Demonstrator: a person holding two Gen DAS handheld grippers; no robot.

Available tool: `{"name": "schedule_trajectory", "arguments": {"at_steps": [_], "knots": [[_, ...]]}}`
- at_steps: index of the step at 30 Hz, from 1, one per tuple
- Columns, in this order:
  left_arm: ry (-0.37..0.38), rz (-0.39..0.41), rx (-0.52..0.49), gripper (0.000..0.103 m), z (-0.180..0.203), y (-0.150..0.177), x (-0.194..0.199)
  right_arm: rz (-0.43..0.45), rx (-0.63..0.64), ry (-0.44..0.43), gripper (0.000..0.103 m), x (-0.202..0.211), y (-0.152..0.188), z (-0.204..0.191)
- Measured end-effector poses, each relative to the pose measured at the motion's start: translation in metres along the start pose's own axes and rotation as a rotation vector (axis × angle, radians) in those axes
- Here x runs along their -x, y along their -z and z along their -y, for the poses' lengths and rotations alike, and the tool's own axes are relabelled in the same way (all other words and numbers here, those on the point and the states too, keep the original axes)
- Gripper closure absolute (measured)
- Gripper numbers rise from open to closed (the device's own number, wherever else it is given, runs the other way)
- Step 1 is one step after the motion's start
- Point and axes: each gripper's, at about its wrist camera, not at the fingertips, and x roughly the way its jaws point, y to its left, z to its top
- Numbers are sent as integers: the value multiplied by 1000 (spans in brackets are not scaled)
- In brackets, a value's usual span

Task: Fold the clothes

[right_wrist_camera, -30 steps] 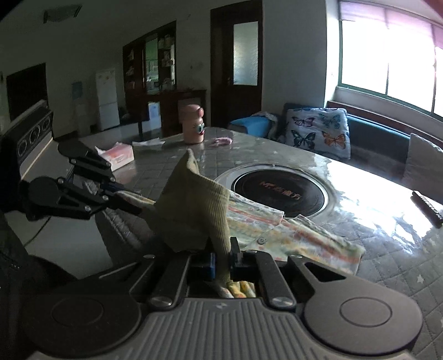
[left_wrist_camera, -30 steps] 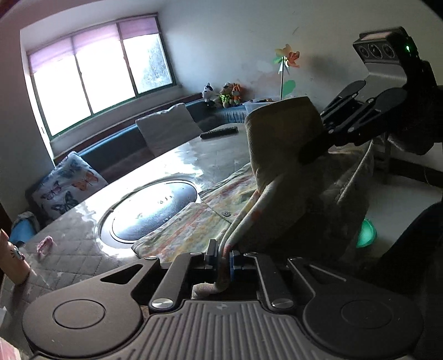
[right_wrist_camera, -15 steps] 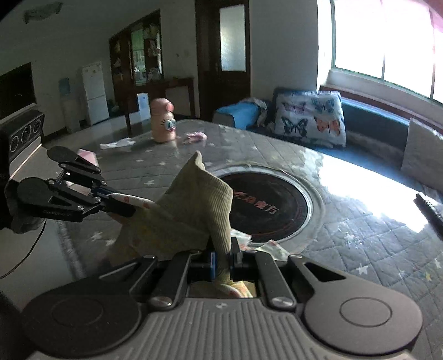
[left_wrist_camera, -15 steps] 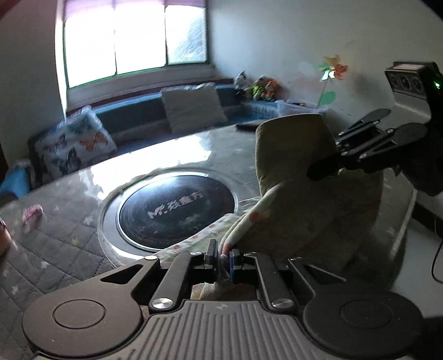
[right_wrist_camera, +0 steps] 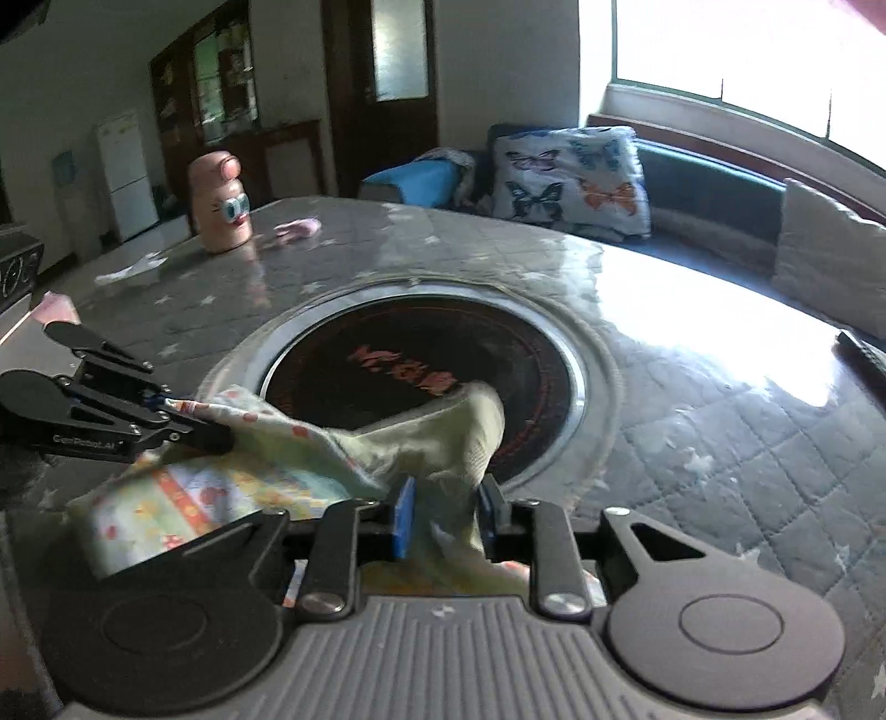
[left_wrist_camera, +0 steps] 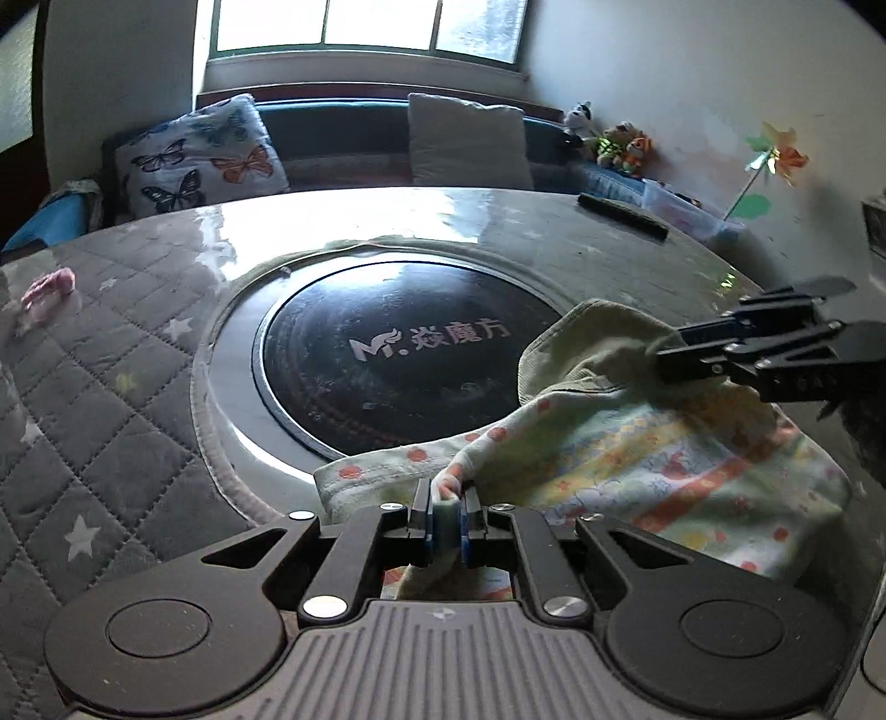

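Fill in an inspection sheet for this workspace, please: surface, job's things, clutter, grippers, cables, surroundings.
Surface: quilted grey table with a round black hob set in its middle.
Job's things: printed garment lying by the hob, one olive corner over its rim.
Clutter: pink bottle, pink scrap, remote.
Grippers: left gripper shut on the garment; right gripper opening, cloth between its jaws.
Cables: nothing seen.
Surroundings: window, bench with cushions, soft toys, pinwheel, fridge.

— What covers the round table (left_wrist_camera: 138, 399)?
— Quilted grey cloth under a glossy clear sheet; the hotplate (left_wrist_camera: 410, 354) is smooth dark glass.
— The garment (left_wrist_camera: 692, 465)?
— Soft printed cotton, matt, with a ribbed cuff.
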Motion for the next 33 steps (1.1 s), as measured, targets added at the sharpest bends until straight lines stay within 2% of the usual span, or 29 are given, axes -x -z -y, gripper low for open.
{"name": "schedule_trajectory", "arguments": {"at_steps": [2,11,13,14,15,18,22,27,29,33], "knots": [[-5,1,-3,92,1,0,2,20,-18,26,64,8,8,4],[-18,5,29,92,-6,-5,-1,39,-228,137,65,37,55,39],[-19,2,49,92,-8,-6,-3,34,-276,139,68,36,62,46],[-19,2,56,92,-8,-6,-3,28,-283,140,79,34,63,48],[-20,2,61,92,-8,-7,-4,21,-285,141,86,32,65,48],[-29,8,72,92,-10,-8,-3,27,-263,170,95,29,63,45],[-53,3,119,87,-17,-7,-6,33,-260,196,95,20,59,44],[-88,10,157,82,-27,-9,-2,63,-239,228,87,21,55,41],[-110,24,152,81,-27,-11,2,91,-231,223,87,31,50,37],[-130,58,144,82,-22,-14,12,90,-208,140,87,39,41,22]]}}
